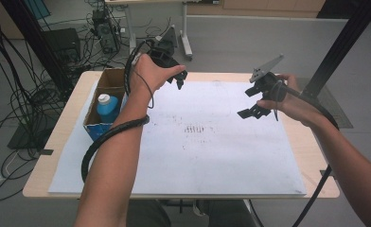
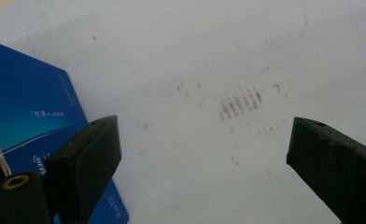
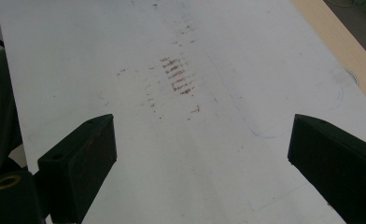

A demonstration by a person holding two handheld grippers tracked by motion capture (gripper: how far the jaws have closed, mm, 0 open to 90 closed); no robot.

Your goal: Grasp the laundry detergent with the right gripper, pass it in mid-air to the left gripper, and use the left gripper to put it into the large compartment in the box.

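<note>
The left claw (image 1: 179,78) hangs above the far left part of the white sheet (image 1: 198,156) that covers the tabletop (image 1: 316,142). Its jaws stand wide apart with nothing between them. In the left gripper view the left claw (image 2: 202,149) looks down on bare sheet, with the blue side of a cardboard box (image 2: 27,112) just beside its left jaw and not touching it.

The cardboard box (image 1: 109,82) stands at the far left edge of the tabletop, just left of the left hand (image 1: 148,73). Its top is open. A blue bottle (image 1: 108,108) with a white cap stands upright inside it, in the near part.

The right claw (image 1: 252,101) hangs above the far right part of the sheet, well apart from the box. Its jaws are also spread wide and empty. In the right gripper view the right claw (image 3: 202,149) faces bare sheet with a patch of brown marks (image 3: 177,74) ahead of it.
</note>
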